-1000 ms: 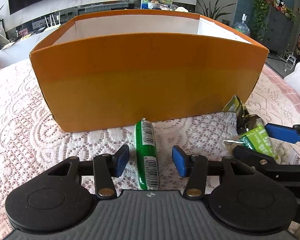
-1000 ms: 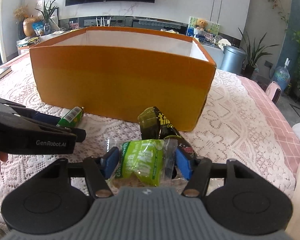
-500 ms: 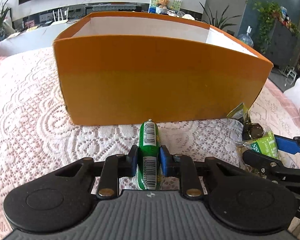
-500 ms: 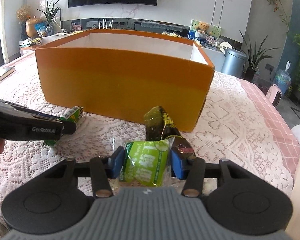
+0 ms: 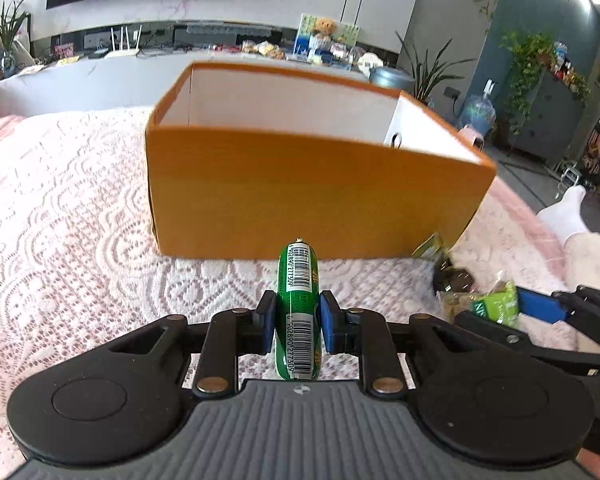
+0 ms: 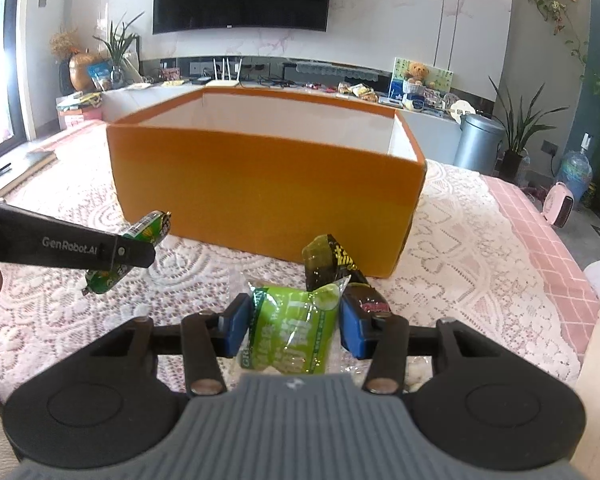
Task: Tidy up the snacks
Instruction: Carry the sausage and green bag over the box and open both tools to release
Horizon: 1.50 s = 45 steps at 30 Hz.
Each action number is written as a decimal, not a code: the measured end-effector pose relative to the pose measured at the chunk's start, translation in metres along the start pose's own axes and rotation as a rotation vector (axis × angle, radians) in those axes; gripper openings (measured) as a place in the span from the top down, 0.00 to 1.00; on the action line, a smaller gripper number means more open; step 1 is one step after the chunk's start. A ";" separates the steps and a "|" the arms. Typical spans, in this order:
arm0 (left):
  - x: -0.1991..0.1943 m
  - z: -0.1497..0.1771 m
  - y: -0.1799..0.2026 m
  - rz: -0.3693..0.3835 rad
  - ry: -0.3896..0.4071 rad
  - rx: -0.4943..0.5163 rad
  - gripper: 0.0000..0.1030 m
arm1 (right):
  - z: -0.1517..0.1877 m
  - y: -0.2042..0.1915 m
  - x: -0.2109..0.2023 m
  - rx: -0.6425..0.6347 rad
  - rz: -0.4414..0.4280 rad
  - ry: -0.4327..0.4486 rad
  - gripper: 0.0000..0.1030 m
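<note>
The left tongs pinch a green sausage stick across its middle, its far tip pointing at the orange box; in the right wrist view it hangs clear of the lace cloth on the worktop, near the box's left front corner. The right tongs are pressed onto a light green snack packet, squeezing its soft sides, with a dark green packet lying just beyond it against the box's near wall. The step in hand looks like carrying both snacks up and over that near wall into the open, white-lined box. To do it well, each hand should rise enough for the dangling ends to pass above the rim before going forward, since the stick's near end droops below the tongs and could catch the cardboard. The packet's loose transparent edge may drag on the dark green packet, so a straight lift first seems wise. Keeping the two tongs apart, left toward the box's left half and right toward its right half, should avoid a bump, and releasing low inside would stop the snacks bouncing out.
</note>
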<state>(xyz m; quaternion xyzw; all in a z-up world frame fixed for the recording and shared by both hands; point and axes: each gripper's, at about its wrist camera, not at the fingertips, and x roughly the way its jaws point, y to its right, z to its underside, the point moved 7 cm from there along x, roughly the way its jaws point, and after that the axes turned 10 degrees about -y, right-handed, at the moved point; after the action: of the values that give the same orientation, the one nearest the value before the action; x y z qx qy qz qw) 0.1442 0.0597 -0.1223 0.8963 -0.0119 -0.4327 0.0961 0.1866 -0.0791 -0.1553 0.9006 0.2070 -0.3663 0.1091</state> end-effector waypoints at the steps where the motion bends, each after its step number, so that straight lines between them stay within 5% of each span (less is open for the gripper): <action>1: -0.005 -0.002 0.002 0.004 0.011 0.001 0.76 | 0.000 0.001 -0.004 0.004 -0.003 0.006 0.55; 10: -0.036 -0.030 0.017 0.036 0.081 0.016 0.76 | -0.024 0.013 -0.040 0.054 -0.035 0.068 0.55; 23: -0.040 -0.098 0.041 0.040 0.163 0.096 0.76 | -0.110 0.034 -0.060 -0.001 -0.046 0.169 0.55; 30: -0.008 -0.122 0.044 0.019 0.130 0.131 0.76 | -0.151 0.047 -0.030 -0.001 -0.036 0.134 0.55; 45: 0.056 -0.146 0.028 0.006 0.009 0.098 0.76 | -0.186 0.066 0.068 -0.023 0.006 -0.020 0.55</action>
<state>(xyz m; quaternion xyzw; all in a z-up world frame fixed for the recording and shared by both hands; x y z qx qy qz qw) 0.2947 0.0501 -0.0715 0.9019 -0.0352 -0.4272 0.0535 0.3746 -0.0537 -0.0683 0.8961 0.2073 -0.3728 0.1229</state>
